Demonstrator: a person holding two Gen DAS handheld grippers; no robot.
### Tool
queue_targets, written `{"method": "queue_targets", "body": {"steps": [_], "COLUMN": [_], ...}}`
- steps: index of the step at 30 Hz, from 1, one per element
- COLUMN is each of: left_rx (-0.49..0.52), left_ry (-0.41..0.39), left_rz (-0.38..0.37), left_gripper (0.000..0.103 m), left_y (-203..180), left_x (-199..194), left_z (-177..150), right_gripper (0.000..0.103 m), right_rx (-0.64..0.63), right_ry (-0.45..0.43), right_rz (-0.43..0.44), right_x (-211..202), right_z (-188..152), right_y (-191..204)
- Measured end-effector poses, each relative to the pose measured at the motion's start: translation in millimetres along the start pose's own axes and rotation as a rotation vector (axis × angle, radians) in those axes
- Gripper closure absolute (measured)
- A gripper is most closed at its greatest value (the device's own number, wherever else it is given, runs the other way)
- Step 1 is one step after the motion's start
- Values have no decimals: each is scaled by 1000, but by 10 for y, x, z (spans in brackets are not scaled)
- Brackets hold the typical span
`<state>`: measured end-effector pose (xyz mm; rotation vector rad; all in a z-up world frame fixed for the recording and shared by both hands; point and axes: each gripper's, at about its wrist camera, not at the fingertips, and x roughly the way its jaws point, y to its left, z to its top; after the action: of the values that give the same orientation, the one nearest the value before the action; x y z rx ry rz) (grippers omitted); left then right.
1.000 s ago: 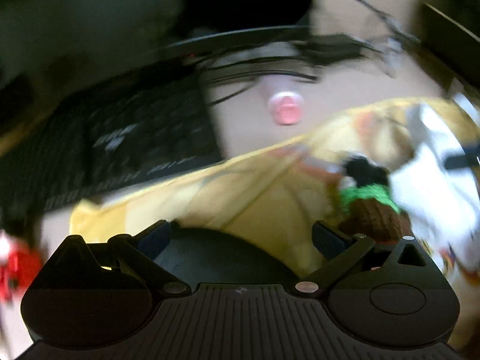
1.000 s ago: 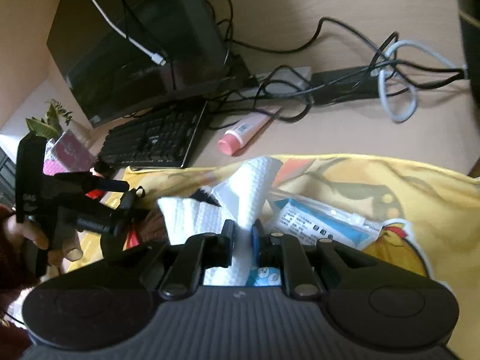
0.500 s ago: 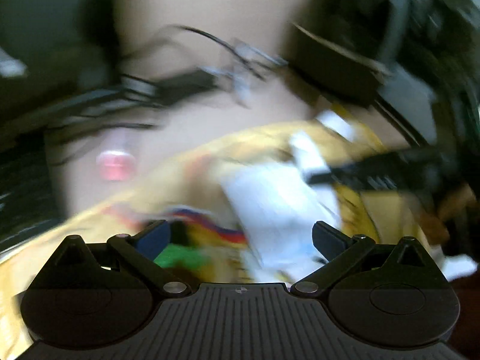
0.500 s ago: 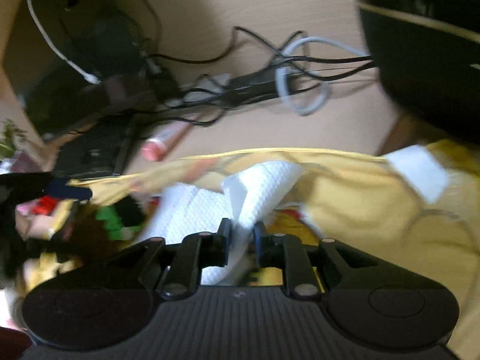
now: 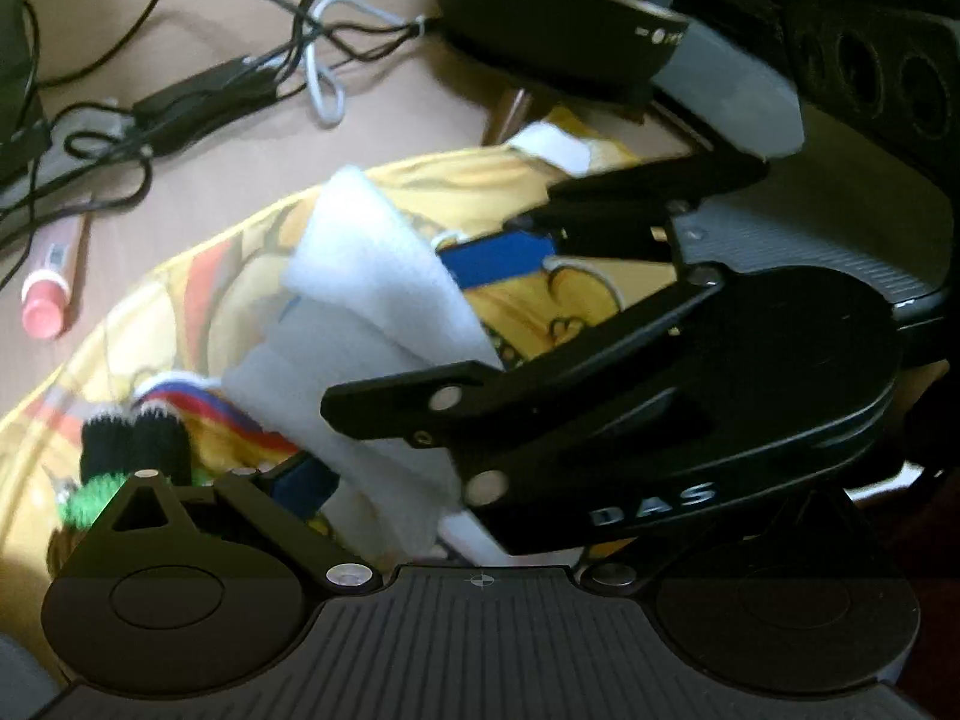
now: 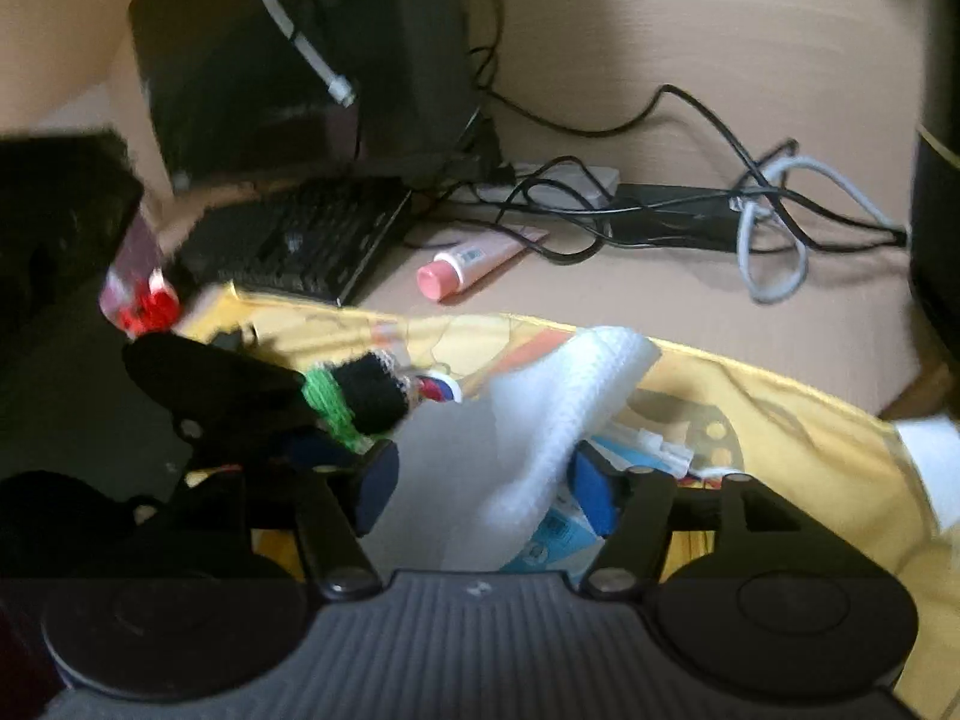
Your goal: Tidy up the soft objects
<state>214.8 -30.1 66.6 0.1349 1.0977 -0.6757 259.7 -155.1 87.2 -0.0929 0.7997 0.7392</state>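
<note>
Right gripper [image 6: 486, 483] opening, white towel [image 6: 558, 414] loose between spread jaws, on yellow cloth [image 6: 780, 438]. Left gripper [image 5: 456, 480] spread, empty, beside knitted doll [image 5: 132, 450]. Sorting barely begun; towel, doll unplaced.

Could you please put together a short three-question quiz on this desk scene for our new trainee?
1. True or false: the right gripper pinches the white cloth tightly.
2. What does the white cloth lie on? A) yellow printed fabric B) keyboard C) bare desk
3. What colour is the cap of the tube near the keyboard?

Key: 1. False: its jaws are opening, with the cloth between them, not pressed. 2. A. 3. Pink.
</note>
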Motion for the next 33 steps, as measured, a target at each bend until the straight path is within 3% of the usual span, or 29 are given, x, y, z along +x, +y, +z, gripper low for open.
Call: {"method": "queue_targets", "body": {"steps": [1, 2, 3, 5, 10, 16, 20, 27, 31, 33], "left_rx": [-5, -10, -14, -17, -26, -73, -147, -189, -194, -241], "left_ry": [0, -5, -12, -21, -8, -40, -64, -123, -184, -201], "left_rz": [-3, -7, -8, -4, 13, 42, 58, 98, 136, 144], "left_gripper": [0, 0, 0, 0, 0, 0, 0, 0, 0, 0], "left_y": [3, 6, 4, 3, 4, 100, 222, 191, 202, 259], "left_x": [1, -4, -15, -31, -8, -202, -334, -577, -851, -966], "left_z": [-3, 0, 3, 11, 12, -63, -177, -436, -581, -668], "right_gripper": [39, 50, 71, 86, 87, 87, 87, 87, 87, 87], "right_rx": [-39, -81, -108, -77, 93, 246, 355, 238, 128, 149], "right_ry": [2, -2, -13, -28, -16, -5, 35, 53, 83, 107], "right_rz": [-11, -34, -53, -58, -59, -194, -136, 8, -49, -77], "right_x": [26, 36, 23, -17, -24, -123, -88, 174, 176, 117], "right_z": [-6, -21, -36, -15, -14, -189, -330, -294, -324, -372], "right_y": [29, 57, 69, 0, -312, -643, -731, -151, 65, 48]}}
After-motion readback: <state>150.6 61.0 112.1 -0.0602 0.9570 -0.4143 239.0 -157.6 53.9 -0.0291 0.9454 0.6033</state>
